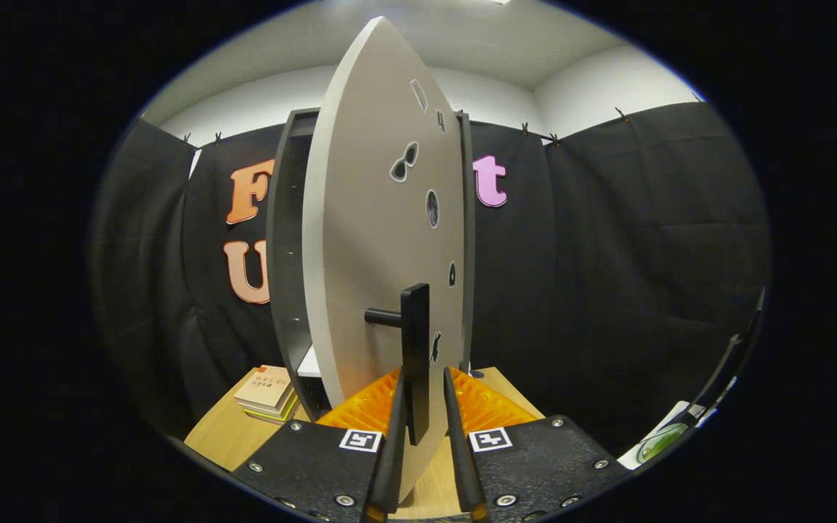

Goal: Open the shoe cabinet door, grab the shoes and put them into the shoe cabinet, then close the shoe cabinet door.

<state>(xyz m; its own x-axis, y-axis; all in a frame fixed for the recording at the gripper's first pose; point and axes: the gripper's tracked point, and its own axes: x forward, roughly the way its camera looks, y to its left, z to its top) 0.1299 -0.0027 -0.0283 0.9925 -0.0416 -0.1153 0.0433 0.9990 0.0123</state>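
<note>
The shoe cabinet [284,254] stands dark-framed on a wooden table, straight ahead of me. Its pale grey door [375,240], with several small cut-out shapes, stands swung out toward me, so I see it nearly edge-on. A dark vertical bar handle [415,349] sticks out from the door on a short peg. My gripper [422,374] is at that handle. The bar runs down between the two fingers, which are closed in on it from either side, with a thin gap on the right. Behind the door, part of the cabinet's dark inside wall and a pale shelf edge [309,363] show.
A small stack of books [267,392] lies on the wooden table [222,432], left of the cabinet's foot. Black cloth walls close in behind and on both sides. A white item with a green round patch [662,439] sits low to the right.
</note>
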